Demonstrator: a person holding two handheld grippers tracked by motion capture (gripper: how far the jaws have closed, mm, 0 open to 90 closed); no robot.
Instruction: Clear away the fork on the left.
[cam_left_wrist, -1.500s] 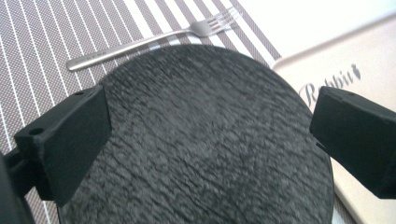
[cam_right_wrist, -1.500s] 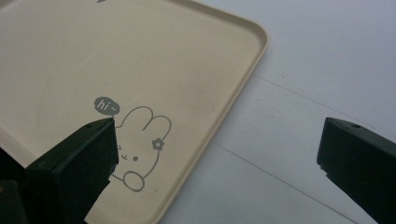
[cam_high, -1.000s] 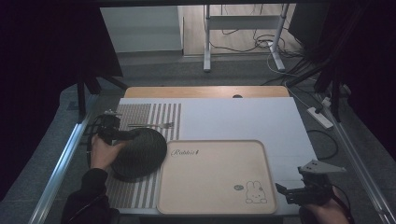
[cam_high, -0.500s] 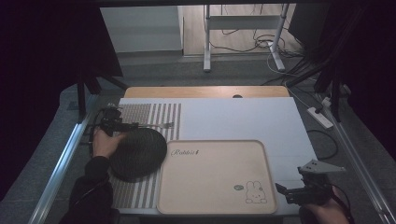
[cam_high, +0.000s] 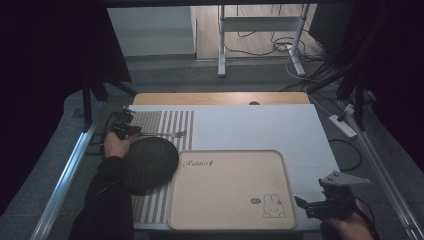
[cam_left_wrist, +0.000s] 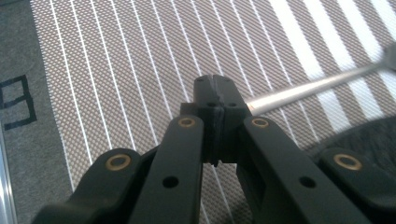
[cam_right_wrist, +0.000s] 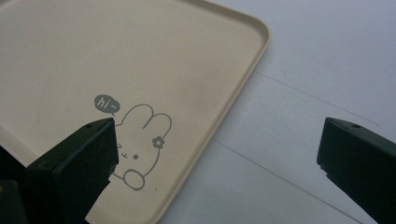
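Landmark: we are taking the beige rectangular plastic tray with the rabbit drawing (cam_high: 227, 187) as our reference on the counter (cam_high: 260, 125).
Fork: we are finding the slim silver metal fork (cam_high: 167, 134) lying on the grey-and-white striped woven placemat (cam_high: 165, 120), just beyond the tray's far left corner; in the left gripper view its handle (cam_left_wrist: 299, 91) is running out to the right from between the fingers.
Plate: the dark round textured plate (cam_high: 149, 164) is sitting beside the tray's left edge, with the fork just past its far rim.
Left gripper: the left gripper (cam_high: 125, 131) is sitting left of the tray's far left corner; its fingers (cam_left_wrist: 205, 100) have just been closing and are now clenching the end of the fork's handle.
Change: a second ago this gripper was hovering nearer the plate; we are now seeing it farther along the placemat, at the handle's end.
Meaning: we are judging the fork secured and ready for lifting.
Right gripper: the right gripper (cam_high: 320, 206) is waiting off the tray's near right corner, its fingers (cam_right_wrist: 74, 163) spread wide and holding nothing.
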